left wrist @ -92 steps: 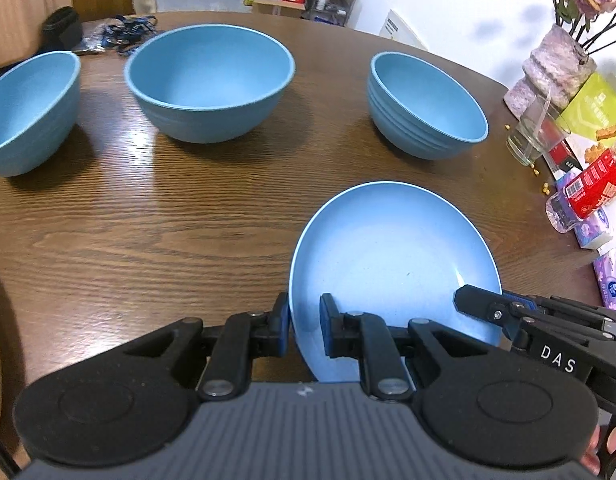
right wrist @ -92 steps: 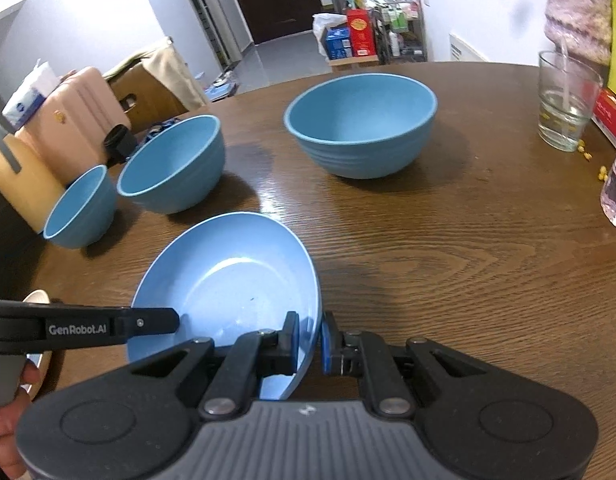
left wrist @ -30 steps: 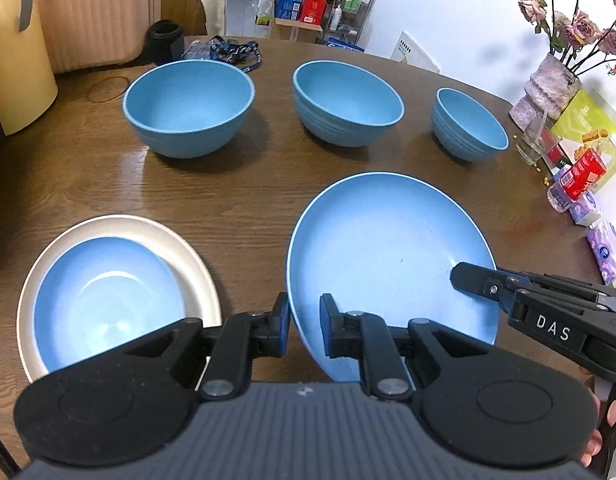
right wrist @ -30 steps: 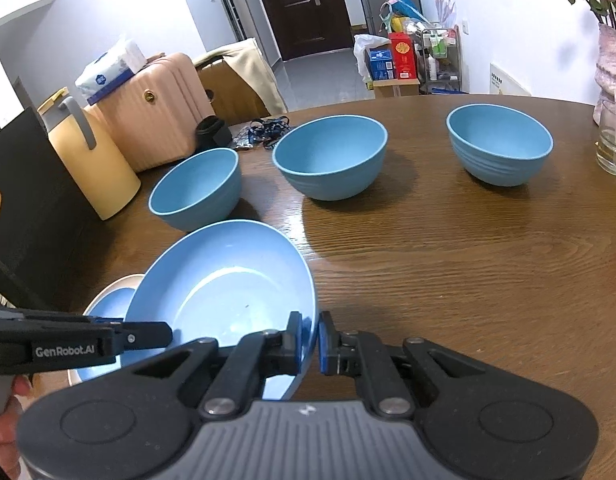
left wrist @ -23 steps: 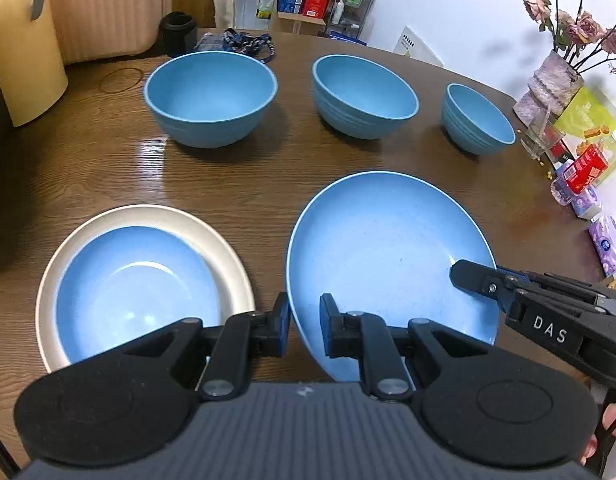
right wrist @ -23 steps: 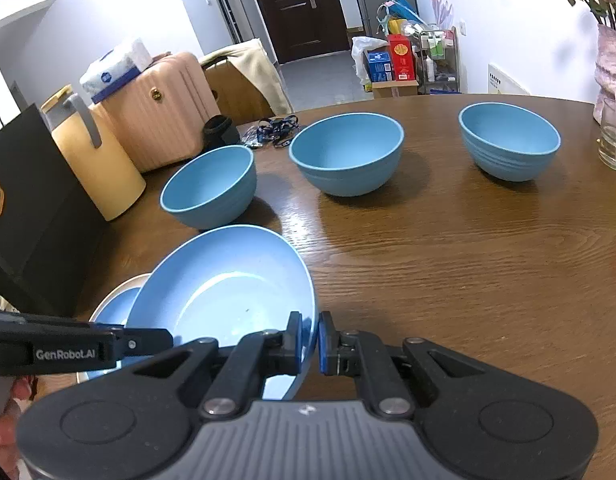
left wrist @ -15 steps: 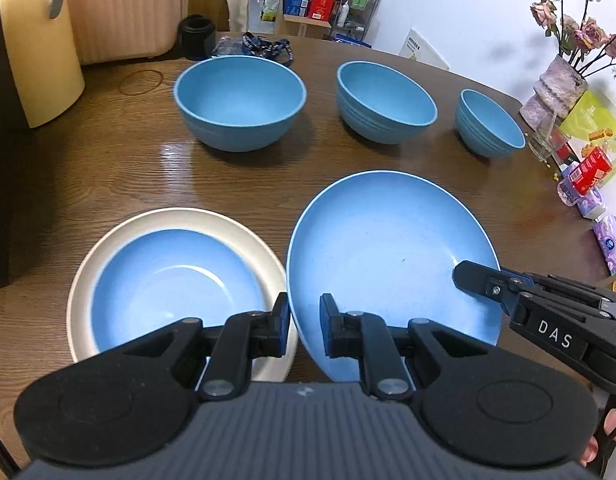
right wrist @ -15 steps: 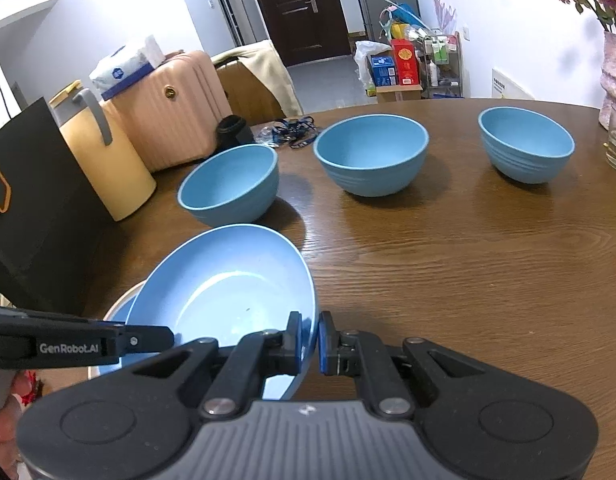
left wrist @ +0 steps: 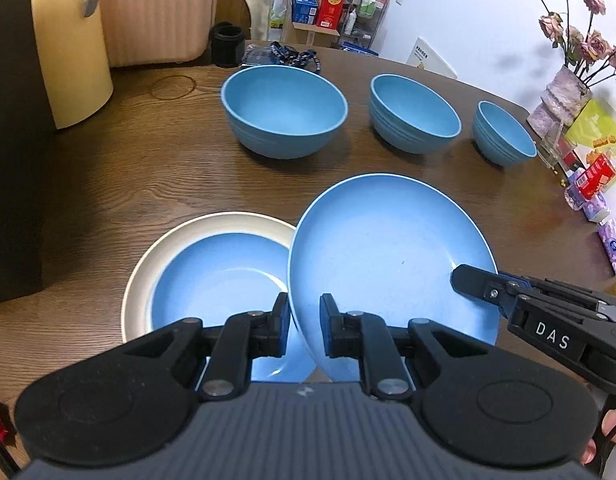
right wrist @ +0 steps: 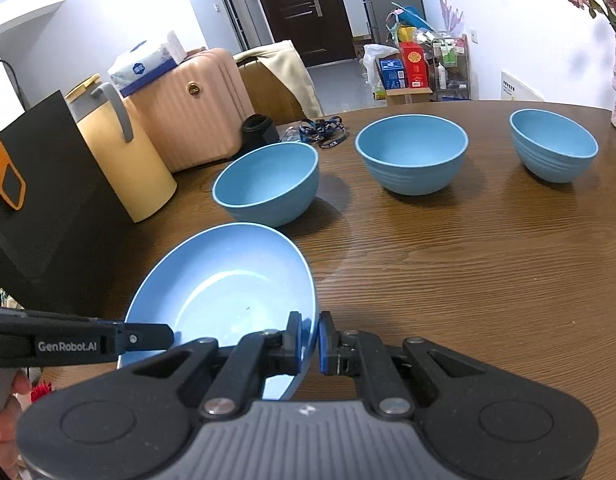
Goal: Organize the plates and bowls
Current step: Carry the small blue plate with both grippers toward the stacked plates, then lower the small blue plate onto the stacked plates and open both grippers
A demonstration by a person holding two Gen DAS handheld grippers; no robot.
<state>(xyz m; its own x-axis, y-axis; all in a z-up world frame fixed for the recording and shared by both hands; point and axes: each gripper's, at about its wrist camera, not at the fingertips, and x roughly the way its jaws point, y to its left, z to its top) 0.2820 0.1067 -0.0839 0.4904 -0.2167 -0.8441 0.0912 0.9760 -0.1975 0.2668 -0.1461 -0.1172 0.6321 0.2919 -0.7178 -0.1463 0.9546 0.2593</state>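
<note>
Three bowls (left wrist: 283, 110), three plates (left wrist: 388, 256)

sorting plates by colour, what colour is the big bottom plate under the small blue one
Cream, or off-white: the bottom plate shows best in the left wrist view.

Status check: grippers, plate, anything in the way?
Left gripper and right gripper both shut on blue plate, carried tilted. Plate stack beside and below it. Three bowls farther back, apart.
</note>
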